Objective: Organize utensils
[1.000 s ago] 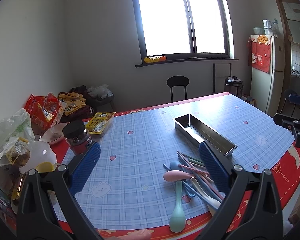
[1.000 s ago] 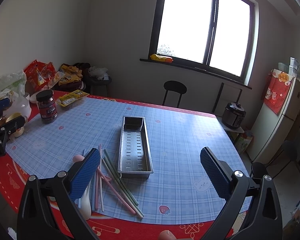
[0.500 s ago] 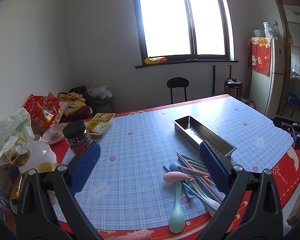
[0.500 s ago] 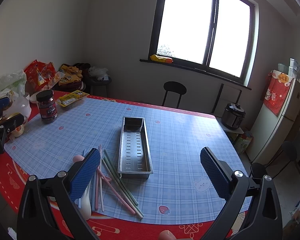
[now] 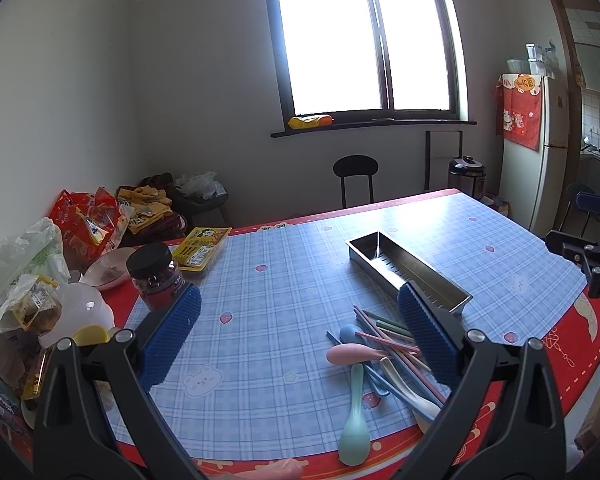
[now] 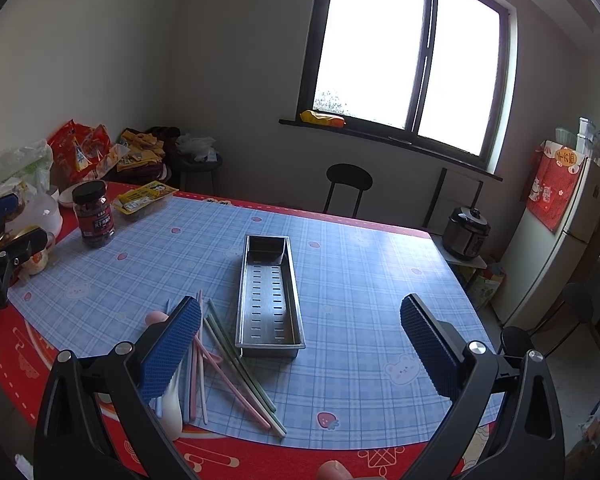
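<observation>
Right wrist view: left finger pad (image 6: 171, 354) hides parts of the spoons (image 6: 171, 404) and chopsticks (image 6: 236, 364). Left wrist view: right finger pad (image 5: 428, 336) covers the tray's (image 5: 408, 268) near end.

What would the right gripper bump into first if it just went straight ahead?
Probably the metal tray. It lies on the table straight ahead of the open right gripper, which slants downward, though depth is hard to judge. The chopsticks lie off to its left.
</observation>
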`<control>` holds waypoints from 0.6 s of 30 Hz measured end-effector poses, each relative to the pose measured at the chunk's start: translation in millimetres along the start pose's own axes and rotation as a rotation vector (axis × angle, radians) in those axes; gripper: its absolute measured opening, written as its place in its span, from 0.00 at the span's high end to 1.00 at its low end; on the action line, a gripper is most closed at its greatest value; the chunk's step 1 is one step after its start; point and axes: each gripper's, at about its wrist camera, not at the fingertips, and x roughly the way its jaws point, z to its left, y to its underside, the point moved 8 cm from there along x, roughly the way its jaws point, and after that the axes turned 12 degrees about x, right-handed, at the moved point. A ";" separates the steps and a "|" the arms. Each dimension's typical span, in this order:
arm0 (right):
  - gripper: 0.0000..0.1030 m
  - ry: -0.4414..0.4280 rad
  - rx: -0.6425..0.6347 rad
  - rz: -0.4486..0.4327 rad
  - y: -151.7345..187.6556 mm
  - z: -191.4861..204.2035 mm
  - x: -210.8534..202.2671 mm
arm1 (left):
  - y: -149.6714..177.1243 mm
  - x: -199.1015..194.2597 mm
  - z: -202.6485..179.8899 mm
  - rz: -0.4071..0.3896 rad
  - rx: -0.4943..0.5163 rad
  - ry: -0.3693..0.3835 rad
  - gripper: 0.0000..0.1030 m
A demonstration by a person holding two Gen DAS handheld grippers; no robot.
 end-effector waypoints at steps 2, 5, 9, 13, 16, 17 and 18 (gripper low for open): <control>0.05 -0.002 -0.001 0.002 0.4 0.6 0.2 | 0.0 0.0 0.0 0.000 0.000 0.000 0.05; 0.05 -0.003 -0.004 0.004 0.0 1.7 0.6 | 0.0 0.1 -0.2 0.001 0.000 0.001 0.05; 0.05 -0.007 -0.006 0.009 0.8 3.4 1.3 | -0.1 -0.4 0.0 0.006 0.002 0.002 0.05; 0.05 -0.013 -0.008 0.012 1.8 4.6 2.0 | 1.0 0.2 0.5 0.013 0.002 0.004 0.05; 0.05 -0.027 -0.010 0.017 3.2 5.7 4.9 | 4.7 2.0 0.2 0.015 -0.007 0.022 0.05; 0.05 -0.041 -0.010 0.022 4.5 6.8 6.8 | 7.2 3.6 0.4 0.018 -0.017 0.036 0.05; 0.05 -0.062 -0.011 0.026 6.2 9.0 8.8 | 10.4 5.6 0.9 0.023 -0.029 0.049 0.05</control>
